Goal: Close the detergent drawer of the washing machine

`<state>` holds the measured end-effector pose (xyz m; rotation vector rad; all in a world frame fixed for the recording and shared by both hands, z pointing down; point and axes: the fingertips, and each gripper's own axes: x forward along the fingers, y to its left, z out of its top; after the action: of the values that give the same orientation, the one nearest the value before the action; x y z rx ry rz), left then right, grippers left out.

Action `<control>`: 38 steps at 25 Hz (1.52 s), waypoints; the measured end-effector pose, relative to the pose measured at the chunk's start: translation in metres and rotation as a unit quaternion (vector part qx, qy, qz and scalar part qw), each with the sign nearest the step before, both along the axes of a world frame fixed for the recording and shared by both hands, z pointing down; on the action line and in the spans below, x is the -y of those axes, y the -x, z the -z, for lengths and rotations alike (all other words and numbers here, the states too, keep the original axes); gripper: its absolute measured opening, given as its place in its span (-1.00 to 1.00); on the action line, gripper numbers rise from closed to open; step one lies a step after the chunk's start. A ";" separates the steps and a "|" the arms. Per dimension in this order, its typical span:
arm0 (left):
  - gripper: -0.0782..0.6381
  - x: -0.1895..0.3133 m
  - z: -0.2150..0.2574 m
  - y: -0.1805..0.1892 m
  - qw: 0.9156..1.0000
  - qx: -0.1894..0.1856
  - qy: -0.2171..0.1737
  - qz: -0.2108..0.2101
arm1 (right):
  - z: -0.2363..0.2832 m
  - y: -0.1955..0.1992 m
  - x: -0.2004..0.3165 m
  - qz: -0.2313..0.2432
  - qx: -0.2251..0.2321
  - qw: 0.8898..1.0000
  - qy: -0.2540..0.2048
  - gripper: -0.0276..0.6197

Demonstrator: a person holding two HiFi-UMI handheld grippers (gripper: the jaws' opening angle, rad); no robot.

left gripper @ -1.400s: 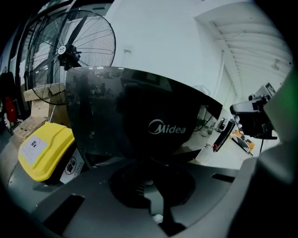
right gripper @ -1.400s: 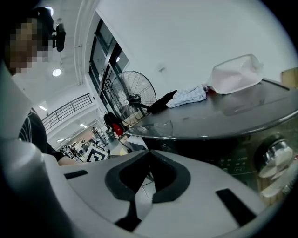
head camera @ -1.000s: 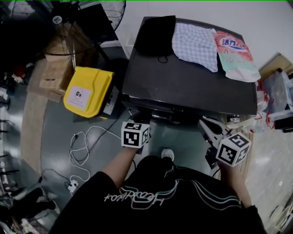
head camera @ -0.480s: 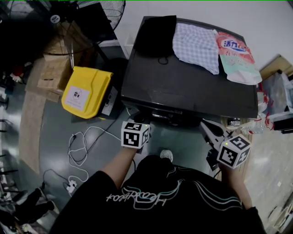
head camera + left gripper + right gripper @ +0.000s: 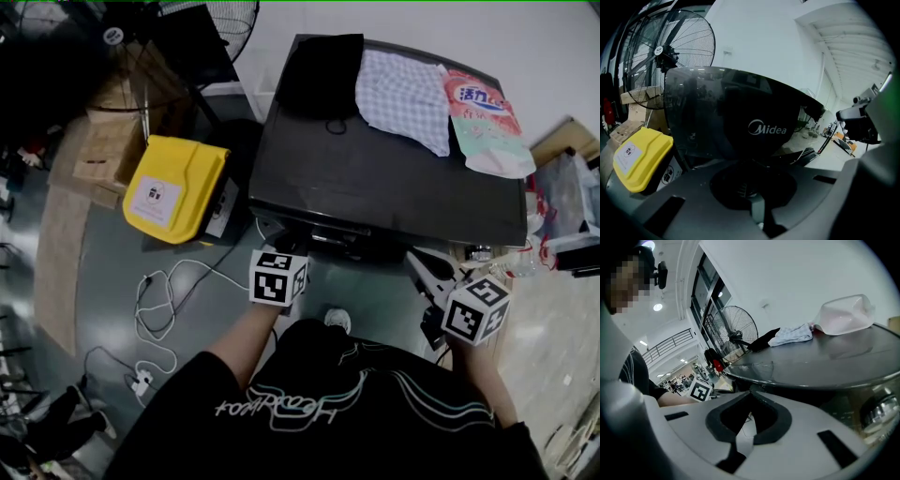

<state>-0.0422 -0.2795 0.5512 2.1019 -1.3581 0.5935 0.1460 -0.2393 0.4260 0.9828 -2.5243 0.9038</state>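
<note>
A black top-loading washing machine stands in front of me in the head view. Its dark front panel with the Midea logo fills the left gripper view at very close range. My left gripper is at the machine's front left edge, where a dark part juts out slightly; whether that is the drawer I cannot tell. The left gripper is shut with nothing in it. My right gripper hangs off the front right corner, also shut and empty, looking along the lid.
On the lid lie a black cloth, a checkered cloth and a detergent pouch. A yellow case, cardboard boxes and a standing fan are at the left. Cables trail over the floor.
Hardly anything differs. The head view drifts slightly, and both grippers keep their places at the machine's front.
</note>
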 end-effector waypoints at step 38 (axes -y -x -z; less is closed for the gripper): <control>-0.72 0.007 0.001 0.000 1.000 -0.010 0.004 -0.020 | 0.000 -0.001 -0.002 0.019 0.005 1.000 0.002 -0.83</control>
<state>-0.0422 -0.2870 0.5498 2.1276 -1.3043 0.5910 0.1470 -0.2373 0.4265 0.9288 -2.5397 0.9045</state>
